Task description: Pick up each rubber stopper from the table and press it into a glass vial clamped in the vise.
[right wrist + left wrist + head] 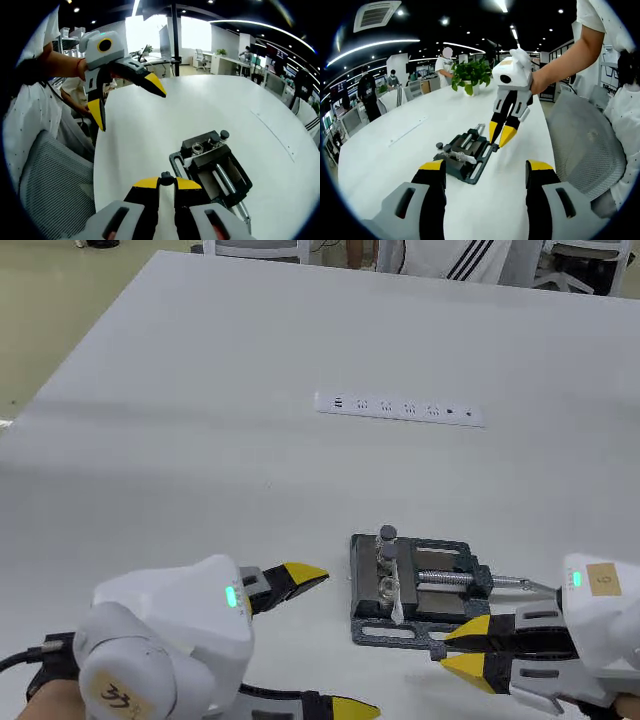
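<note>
Holding one dark rubber stopper (166, 175), pinched between the near-closed tips of my right gripper (167, 181), just beside the vise (216, 169). Left gripper (486, 166): jaws wide, nothing held. Glass vials (198, 148) stand clamped in the vise, one already stoppered.

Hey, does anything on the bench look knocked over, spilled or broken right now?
Nothing stands out. The vise sits flat on the table, with the vials upright in it, one already stoppered. The right tool pinches a stopper; nothing is spilled.
</note>
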